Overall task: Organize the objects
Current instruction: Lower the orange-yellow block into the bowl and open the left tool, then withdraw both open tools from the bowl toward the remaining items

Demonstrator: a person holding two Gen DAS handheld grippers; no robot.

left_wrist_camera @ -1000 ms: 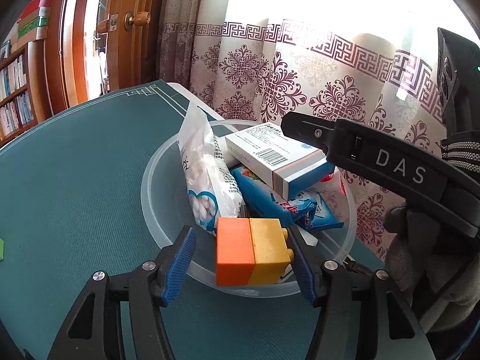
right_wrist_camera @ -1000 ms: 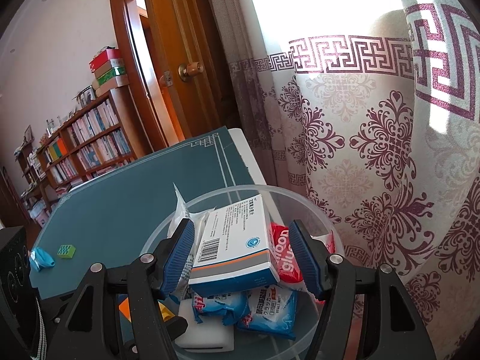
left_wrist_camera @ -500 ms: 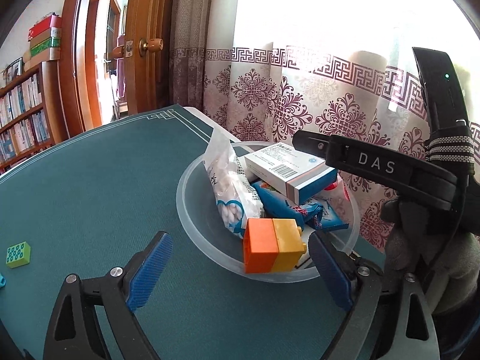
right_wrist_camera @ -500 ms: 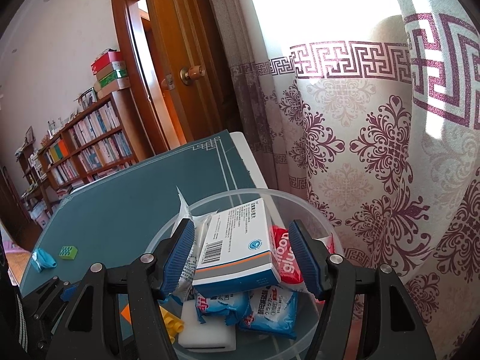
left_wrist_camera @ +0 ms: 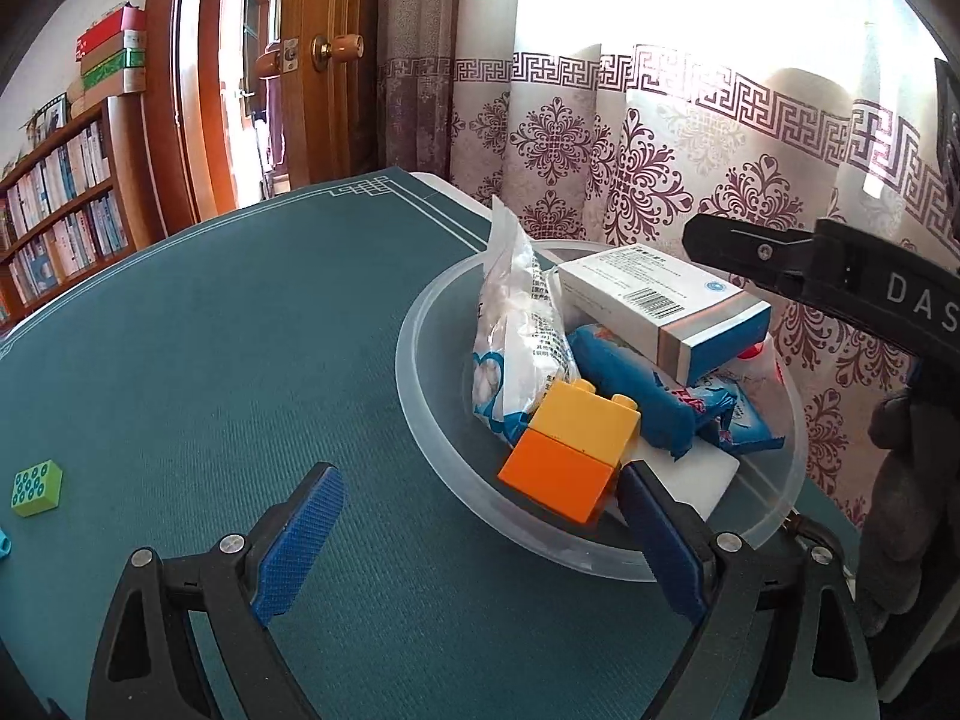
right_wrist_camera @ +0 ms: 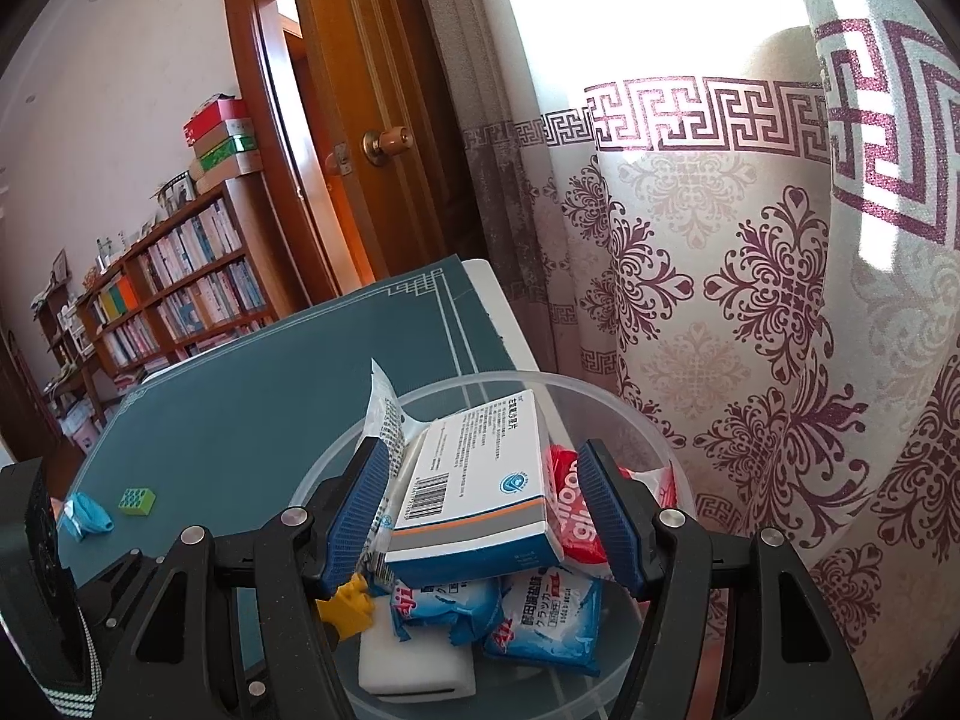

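A clear plastic bowl [left_wrist_camera: 432,450] on the teal mat holds a white medicine box [left_wrist_camera: 660,312], a bag of white pieces [left_wrist_camera: 516,330], blue snack packets [left_wrist_camera: 630,402], a white sponge [left_wrist_camera: 690,474] and an orange-and-yellow toy brick [left_wrist_camera: 570,450] tilted against its near wall. My left gripper [left_wrist_camera: 480,540] is open and empty just in front of the bowl. My right gripper [right_wrist_camera: 486,516] hovers over the bowl, its jaws apart on either side of the medicine box [right_wrist_camera: 480,498], which rests on the pile. A green brick [left_wrist_camera: 36,487] lies on the mat at far left.
A blue wrapper [right_wrist_camera: 87,516] lies beside the green brick [right_wrist_camera: 137,501] on the mat. A patterned curtain [right_wrist_camera: 750,300] hangs right behind the bowl at the table's edge. A wooden door [left_wrist_camera: 336,72] and bookshelves [right_wrist_camera: 168,294] stand beyond the table.
My left gripper opened and let go of the orange-and-yellow brick, which dropped into the bowl and tipped over. The left gripper then drew back and to the left. The right gripper barely moved.
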